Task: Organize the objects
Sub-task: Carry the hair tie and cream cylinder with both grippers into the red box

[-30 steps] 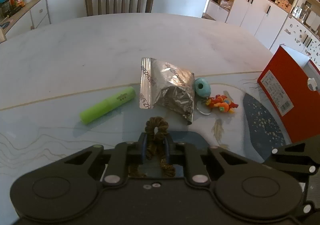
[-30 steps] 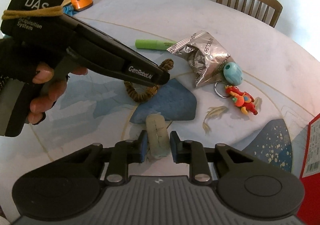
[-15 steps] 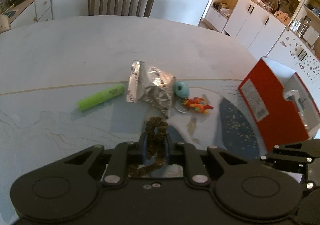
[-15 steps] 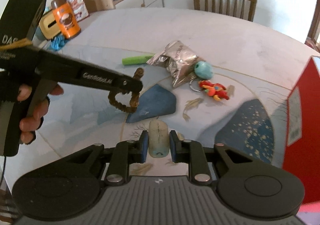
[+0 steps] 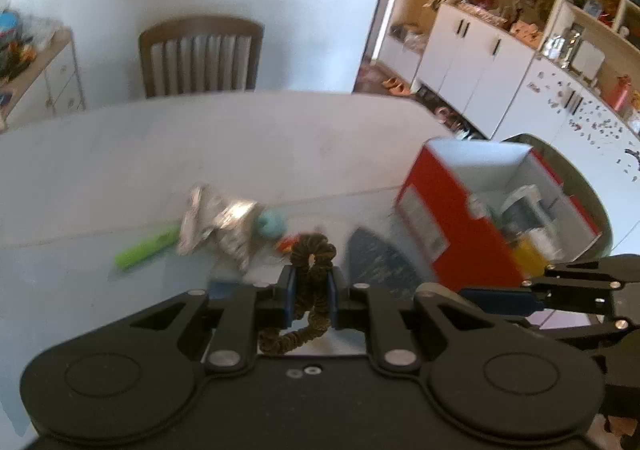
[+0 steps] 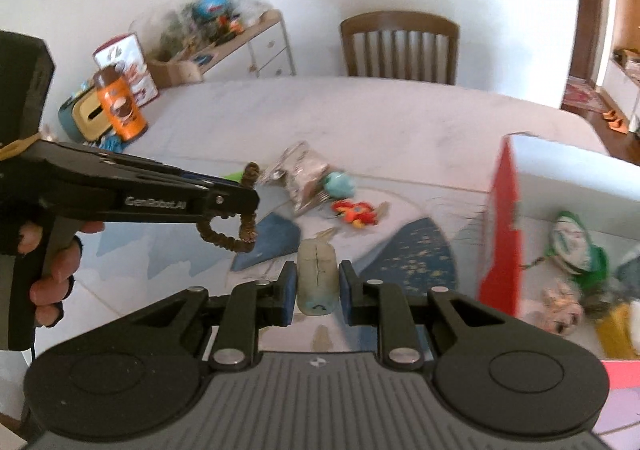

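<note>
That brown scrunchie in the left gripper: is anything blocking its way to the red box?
Nothing visible. The scrunchie hangs above the table, the box stands open-topped to its right, and the right gripper is beside the path.

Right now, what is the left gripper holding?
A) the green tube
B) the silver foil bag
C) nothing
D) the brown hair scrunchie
D. In the left wrist view the left gripper is shut on the brown hair scrunchie, which loops out above and below the fingers; the right wrist view shows it hanging clear of the table.
</note>
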Demonstrator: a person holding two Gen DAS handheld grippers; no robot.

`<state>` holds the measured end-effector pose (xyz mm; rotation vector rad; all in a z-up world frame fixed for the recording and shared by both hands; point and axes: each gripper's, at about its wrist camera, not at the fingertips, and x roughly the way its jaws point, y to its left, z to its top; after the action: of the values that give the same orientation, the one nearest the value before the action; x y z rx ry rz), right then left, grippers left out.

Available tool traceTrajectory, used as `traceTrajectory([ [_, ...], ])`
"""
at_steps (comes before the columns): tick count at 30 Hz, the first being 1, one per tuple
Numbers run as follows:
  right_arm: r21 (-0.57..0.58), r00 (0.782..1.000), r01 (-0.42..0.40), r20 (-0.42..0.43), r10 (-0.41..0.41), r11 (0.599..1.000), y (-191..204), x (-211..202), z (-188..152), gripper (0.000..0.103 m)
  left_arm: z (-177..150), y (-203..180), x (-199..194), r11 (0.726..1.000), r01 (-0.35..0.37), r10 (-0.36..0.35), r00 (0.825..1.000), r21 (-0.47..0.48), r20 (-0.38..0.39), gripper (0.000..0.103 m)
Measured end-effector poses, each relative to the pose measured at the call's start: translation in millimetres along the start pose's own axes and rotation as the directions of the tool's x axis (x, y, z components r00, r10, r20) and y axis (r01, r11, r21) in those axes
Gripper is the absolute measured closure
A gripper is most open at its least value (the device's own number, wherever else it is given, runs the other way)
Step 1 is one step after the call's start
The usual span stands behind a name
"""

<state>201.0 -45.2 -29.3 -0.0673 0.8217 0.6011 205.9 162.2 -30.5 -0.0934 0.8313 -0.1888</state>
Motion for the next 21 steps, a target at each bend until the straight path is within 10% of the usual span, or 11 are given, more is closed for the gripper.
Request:
traceTrajectory([
  [21, 0.115, 0.980, 0.133, 0.135, -0.148, 0.984, -121, -85, -6, 0.082, 37, -134, 14, 0.982, 0.133, -0.137, 0.990, 0.135, 0.019, 0.089],
])
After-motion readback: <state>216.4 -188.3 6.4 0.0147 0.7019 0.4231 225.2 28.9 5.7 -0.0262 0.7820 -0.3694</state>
